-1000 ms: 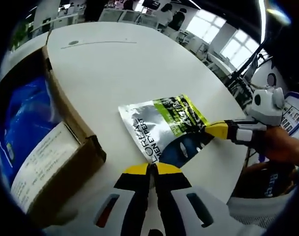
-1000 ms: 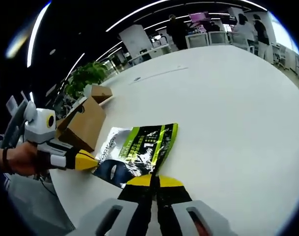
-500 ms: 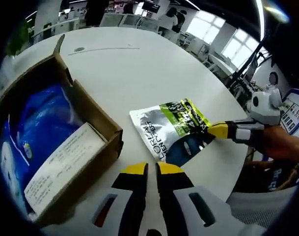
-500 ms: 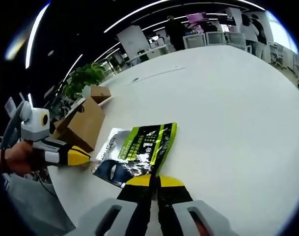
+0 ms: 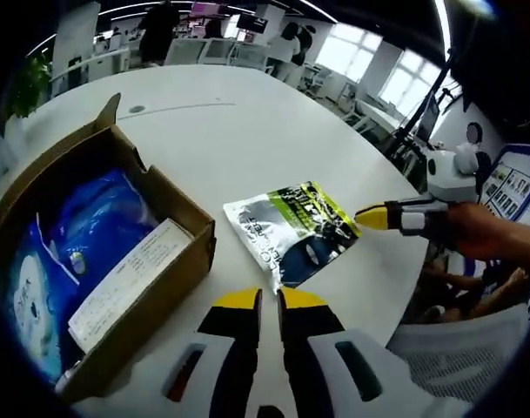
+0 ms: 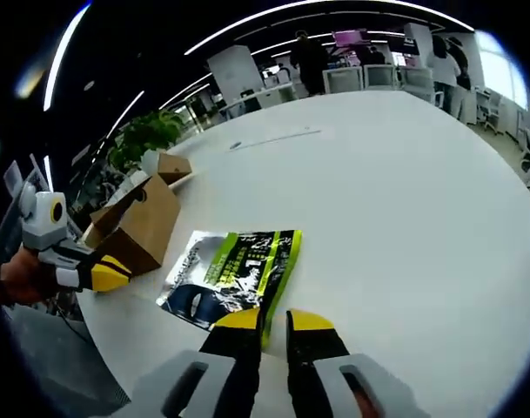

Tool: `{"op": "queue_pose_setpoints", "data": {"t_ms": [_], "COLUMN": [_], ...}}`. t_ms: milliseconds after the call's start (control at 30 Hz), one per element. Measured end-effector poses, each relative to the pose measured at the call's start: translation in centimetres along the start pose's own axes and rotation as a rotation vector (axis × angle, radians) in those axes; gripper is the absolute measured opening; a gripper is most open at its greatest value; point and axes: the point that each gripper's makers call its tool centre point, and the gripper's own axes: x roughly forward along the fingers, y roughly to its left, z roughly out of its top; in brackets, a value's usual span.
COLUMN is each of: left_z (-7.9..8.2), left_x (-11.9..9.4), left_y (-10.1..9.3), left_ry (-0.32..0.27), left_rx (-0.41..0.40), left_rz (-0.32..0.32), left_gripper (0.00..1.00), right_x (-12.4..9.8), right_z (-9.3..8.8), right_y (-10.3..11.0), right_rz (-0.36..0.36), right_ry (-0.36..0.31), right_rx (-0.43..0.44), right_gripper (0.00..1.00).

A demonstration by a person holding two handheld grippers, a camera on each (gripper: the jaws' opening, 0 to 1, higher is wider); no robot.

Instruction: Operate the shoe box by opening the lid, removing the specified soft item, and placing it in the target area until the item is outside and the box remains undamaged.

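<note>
The soft silver, green and black pouch (image 5: 295, 231) lies flat on the white table (image 5: 247, 131), outside the open cardboard shoe box (image 5: 184, 218). A blue bag (image 5: 90, 231) and a white paper (image 5: 130, 270) remain in the box. My left gripper (image 5: 269, 300) hovers just short of the pouch's near edge, jaws slightly open and holding nothing. The right gripper (image 5: 369, 216) sits at the pouch's far corner. In the right gripper view, my right gripper (image 6: 275, 320) is slightly open just behind the pouch (image 6: 234, 270). There the box (image 6: 147, 222) and the left gripper (image 6: 108, 274) are on the left.
The table's rounded edge runs close behind the right gripper, with a person's hand (image 5: 482, 239) and a mesh chair (image 5: 456, 340) beyond it. A small round mark (image 5: 137, 110) lies far across the table. Desks, chairs, people and a plant (image 6: 143, 135) fill the background.
Both grippers were shut at the pouch's edges a second ago. Both jaws have since parted, let go and drawn back a little, leaving the pouch flat on the table.
</note>
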Motion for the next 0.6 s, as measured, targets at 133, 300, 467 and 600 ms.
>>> {"op": "queue_pose_setpoints", "data": {"t_ms": [133, 300, 467, 600], "left_z": [-0.3, -0.7, -1.6, -2.0], "left_x": [-1.6, -4.2, -6.8, -8.8], "left_y": [0.7, 2.2, 3.7, 5.1], "left_ry": [-0.018, -0.049, -0.062, -0.088], "left_rx": [0.011, 0.000, 0.041, 0.023], "left_rz": [0.003, 0.027, 0.069, 0.089], "left_gripper": [0.05, 0.05, 0.05, 0.05], "right_x": [-0.5, -1.1, -0.9, -0.7], "right_z": [0.1, 1.0, 2.0, 3.4], "right_y": [0.0, 0.2, 1.2, 3.6], "right_rz": [-0.021, -0.035, -0.047, -0.031], "right_ry": [0.015, 0.014, 0.018, 0.006], "right_rx": [-0.019, -0.066, -0.109, -0.144], "right_gripper": [0.08, 0.09, 0.09, 0.10]}}
